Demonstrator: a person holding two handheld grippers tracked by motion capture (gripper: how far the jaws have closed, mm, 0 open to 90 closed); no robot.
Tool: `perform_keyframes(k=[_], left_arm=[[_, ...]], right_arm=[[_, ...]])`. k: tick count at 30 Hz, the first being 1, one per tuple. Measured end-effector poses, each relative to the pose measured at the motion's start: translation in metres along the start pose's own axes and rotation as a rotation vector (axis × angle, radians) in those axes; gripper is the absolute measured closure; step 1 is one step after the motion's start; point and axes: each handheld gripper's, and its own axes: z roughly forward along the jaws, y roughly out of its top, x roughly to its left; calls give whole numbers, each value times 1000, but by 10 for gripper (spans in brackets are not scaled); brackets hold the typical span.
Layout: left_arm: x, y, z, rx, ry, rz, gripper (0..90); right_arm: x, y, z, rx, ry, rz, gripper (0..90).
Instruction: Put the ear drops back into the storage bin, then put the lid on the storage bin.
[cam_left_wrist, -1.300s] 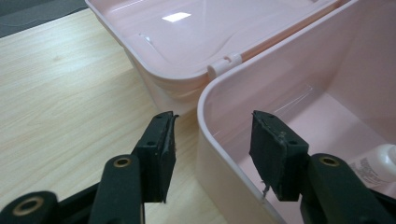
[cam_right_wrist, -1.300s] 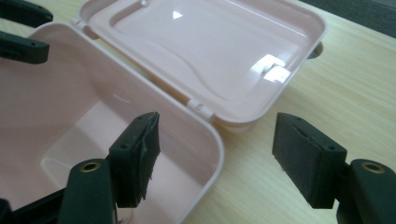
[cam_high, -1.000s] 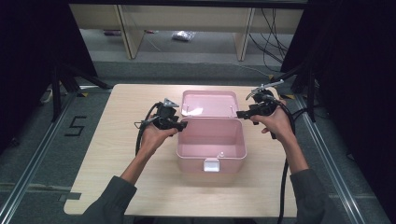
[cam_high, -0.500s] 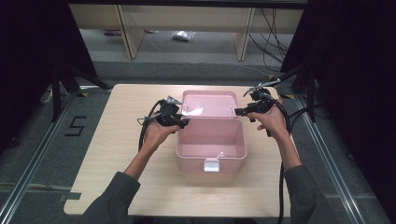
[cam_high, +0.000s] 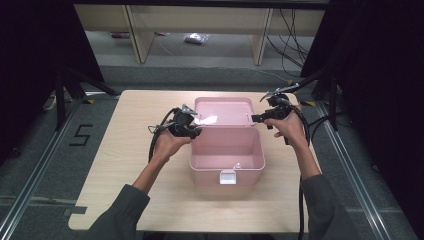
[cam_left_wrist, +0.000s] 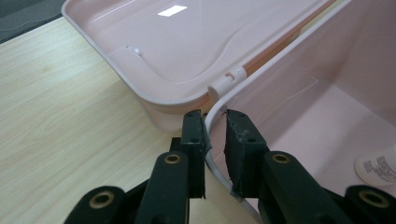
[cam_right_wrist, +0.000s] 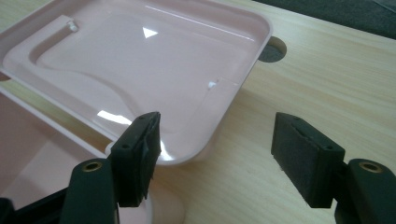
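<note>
- The pink box (cam_high: 227, 150) stands in the middle of the table (cam_high: 125, 175), with its lid (cam_high: 223, 111) thrown fully back so that it lies flat behind the box, inner face up.
- Your left tool (cam_left_wrist: 215, 135) sits on the box's left wall near the hinge corner. One jaw is outside and one inside, and the thin white rim (cam_left_wrist: 219, 100) runs between them. The jaws are nearly closed on the rim, but I cannot tell if they really press it.
- Your right tool (cam_right_wrist: 215, 156) is wide open and holds nothing. It hovers just beside the right rear corner of the lid, one jaw over the lid's edge and the other over bare table.
- The box looks like thin, hard, glossy plastic, so I judge it light, a little flexible at the walls, and slippery.
- The box is nearly empty. I see only a small white round thing (cam_left_wrist: 378, 165) with print on the floor of the box.
- For holding, the rim near a corner is the stiffest place. If you want to close the lid, take its free edge; it is thin enough for the jaws.
</note>
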Motion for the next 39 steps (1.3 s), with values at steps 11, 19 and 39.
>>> perform_keyframes(k=[11, 19, 39], left_arm=[[-2, -2, -1, -19, -23, 35, 778], [-3, -3, -1, -30, -40, 32, 779], [-3, -3, -1, -30, -66, 39, 779]], right_arm=[[-4, 7, 10, 3, -21, 1, 426], [-10, 9, 15, -5, -26, 36, 461], [-16, 18, 31, -8, -47, 70, 483]])
